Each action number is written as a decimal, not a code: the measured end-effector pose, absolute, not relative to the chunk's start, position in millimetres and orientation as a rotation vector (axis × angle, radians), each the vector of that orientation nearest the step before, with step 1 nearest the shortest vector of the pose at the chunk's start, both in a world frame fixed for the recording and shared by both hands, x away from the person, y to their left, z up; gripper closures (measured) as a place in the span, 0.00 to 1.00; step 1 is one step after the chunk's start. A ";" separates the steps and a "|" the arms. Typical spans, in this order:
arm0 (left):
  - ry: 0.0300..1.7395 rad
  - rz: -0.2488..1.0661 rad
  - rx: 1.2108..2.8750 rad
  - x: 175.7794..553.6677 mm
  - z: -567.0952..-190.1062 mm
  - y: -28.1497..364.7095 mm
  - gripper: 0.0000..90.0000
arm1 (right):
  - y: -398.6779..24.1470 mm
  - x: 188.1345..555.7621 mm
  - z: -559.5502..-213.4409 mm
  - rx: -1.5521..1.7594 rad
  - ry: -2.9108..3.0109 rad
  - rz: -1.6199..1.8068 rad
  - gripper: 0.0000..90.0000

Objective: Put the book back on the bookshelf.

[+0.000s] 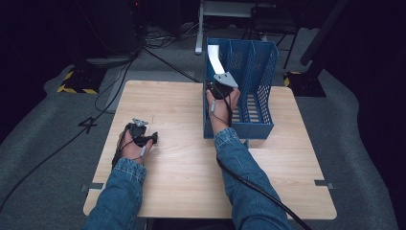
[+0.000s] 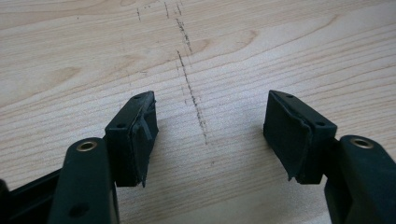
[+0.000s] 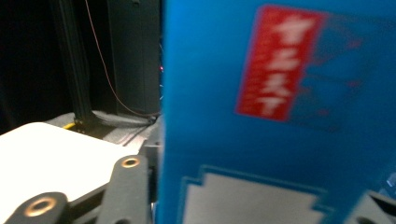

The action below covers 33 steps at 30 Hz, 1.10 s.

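A blue slotted file rack (image 1: 262, 76) stands upright at the table's far right. In its leftmost slot stands a blue book (image 3: 219, 107) with a red label and a pale panel; its pale top (image 1: 214, 60) rises above my right gripper (image 1: 220, 87). In the right gripper view the book sits between the jaws and close against both, too blurred to tell whether the pads press on it. My left gripper (image 1: 146, 136) rests low over the wooden table (image 1: 191, 163) at the left, its jaws (image 2: 210, 135) open with nothing between them.
Faint pencil marks (image 2: 191, 88) run across the wood under the left gripper. The rack's other two slots (image 1: 258, 103) have nothing in them. A cable (image 1: 258, 189) trails from the right gripper over the table's front edge. Cables and stands lie on the dark floor beyond the table.
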State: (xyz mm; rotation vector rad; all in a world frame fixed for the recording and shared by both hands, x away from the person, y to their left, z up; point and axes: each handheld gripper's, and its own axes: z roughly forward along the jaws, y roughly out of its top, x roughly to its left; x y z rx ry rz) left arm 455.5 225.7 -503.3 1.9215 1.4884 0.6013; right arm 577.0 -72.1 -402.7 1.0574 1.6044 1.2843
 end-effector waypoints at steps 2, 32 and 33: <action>1.489 0.600 1.922 455.3 -503.2 225.6 0.39 | -76.3 573.5 -403.0 1.044 1.581 1.328 0.52; 1.422 0.556 1.973 434.2 -503.9 233.9 0.27 | -244.6 439.3 -355.1 0.893 1.799 1.514 0.36; 1.423 0.560 1.973 434.2 -504.0 233.6 0.27 | -265.7 428.9 -358.4 0.933 1.877 1.489 0.36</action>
